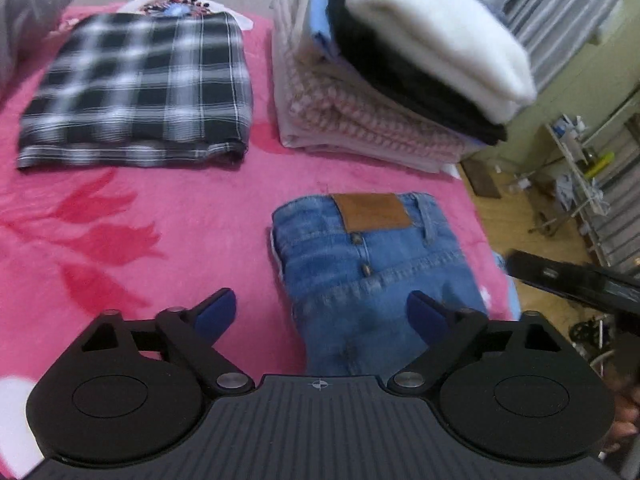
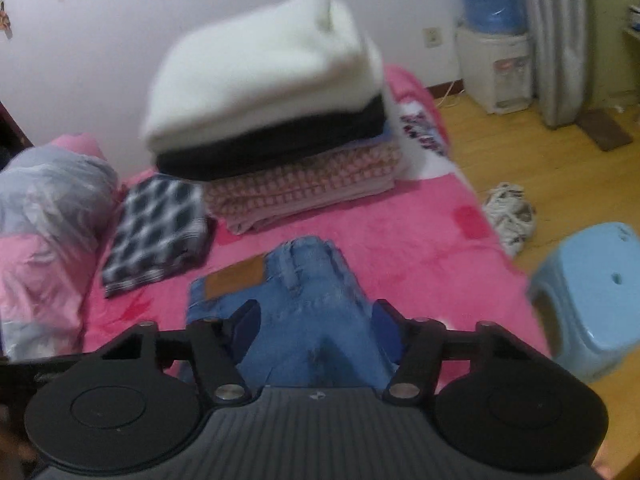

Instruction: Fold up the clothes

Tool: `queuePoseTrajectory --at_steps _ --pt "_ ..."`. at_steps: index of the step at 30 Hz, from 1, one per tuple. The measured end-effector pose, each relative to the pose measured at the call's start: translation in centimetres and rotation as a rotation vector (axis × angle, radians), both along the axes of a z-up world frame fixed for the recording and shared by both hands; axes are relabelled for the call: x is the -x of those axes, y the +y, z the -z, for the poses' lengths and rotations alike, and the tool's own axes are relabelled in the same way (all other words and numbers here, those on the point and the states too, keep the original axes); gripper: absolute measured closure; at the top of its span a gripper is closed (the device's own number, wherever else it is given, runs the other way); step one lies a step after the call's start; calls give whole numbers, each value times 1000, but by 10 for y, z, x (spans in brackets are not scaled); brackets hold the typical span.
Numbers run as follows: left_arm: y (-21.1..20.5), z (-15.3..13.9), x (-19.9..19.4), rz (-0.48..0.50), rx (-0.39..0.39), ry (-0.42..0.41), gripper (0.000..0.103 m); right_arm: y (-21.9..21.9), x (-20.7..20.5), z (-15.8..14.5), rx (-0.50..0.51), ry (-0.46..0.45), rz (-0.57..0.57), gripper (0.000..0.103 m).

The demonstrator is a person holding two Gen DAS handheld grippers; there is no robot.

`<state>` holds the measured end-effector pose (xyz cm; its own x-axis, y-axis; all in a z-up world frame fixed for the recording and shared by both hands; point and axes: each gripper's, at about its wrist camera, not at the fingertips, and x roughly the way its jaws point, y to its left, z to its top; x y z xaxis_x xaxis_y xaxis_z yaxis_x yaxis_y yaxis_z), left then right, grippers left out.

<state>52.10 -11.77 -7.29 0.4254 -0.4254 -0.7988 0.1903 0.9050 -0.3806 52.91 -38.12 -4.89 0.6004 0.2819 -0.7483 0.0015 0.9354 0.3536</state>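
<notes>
The folded jeans [image 1: 376, 276] lie on the pink blanket [image 1: 168, 240] of the bed, near its right edge, waistband facing far. A brown leather patch [image 1: 374, 211] sits on the waistband; any brand writing on it is too blurred to read. Far right on the blanket, a white panel with dark lettering [image 2: 420, 132] shows, also unreadable.

The left gripper [image 1: 320, 314] hangs over the near end of the jeans with its blue-padded fingers [image 1: 218, 314] spread wide; the left finger is over bare blanket, the right one over denim, and nothing is gripped. The right gripper [image 2: 316, 330] has its fingers [image 2: 246, 326] open on either side of a raised hump of denim; whether the pads touch the cloth cannot be told.

Beyond the jeans stands a stack of folded clothes [image 1: 400, 80], a white piece on top, then black, blue and pink-patterned layers. To its left lies a folded black-and-white plaid shirt [image 1: 140, 88].
</notes>
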Motion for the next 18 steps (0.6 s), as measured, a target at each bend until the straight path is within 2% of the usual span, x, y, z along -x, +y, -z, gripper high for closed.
queuePoseTrajectory --at_steps 1,3,4,5,6,7,9,12,15,18 --pt "-3 6 -6 3 -3 9 34 2 -10 10 -6 7 -14 42" --pt "-7 17 -14 3 6 36 41 5 -30 31 -16 27 -44 50" --pt "-8 22 -17 4 15 45 48 6 -36 37 -18 39 -63 64" --pt "-10 24 -17 8 16 42 49 7 -42 44 -20 50 -82 74" --pt "-12 24 -16 13 2 30 52 8 -48 51 -22 62 -101 88" --pt "-14 23 -13 17 -13 15 57 9 -53 55 -25 63 -120 92" --pt "-15 20 -8 18 -34 -12 61 12 -52 52 -29 17 -152 93" --pt "-17 21 -8 10 -55 -9 60 14 -55 59 -23 4 -169 92" --pt "-24 19 -12 14 -89 -12 59 6 -57 75 -79 5 -148 92" --pt "-33 14 -14 34 -120 -24 59 -6 -46 70 -145 -39 -124 92"
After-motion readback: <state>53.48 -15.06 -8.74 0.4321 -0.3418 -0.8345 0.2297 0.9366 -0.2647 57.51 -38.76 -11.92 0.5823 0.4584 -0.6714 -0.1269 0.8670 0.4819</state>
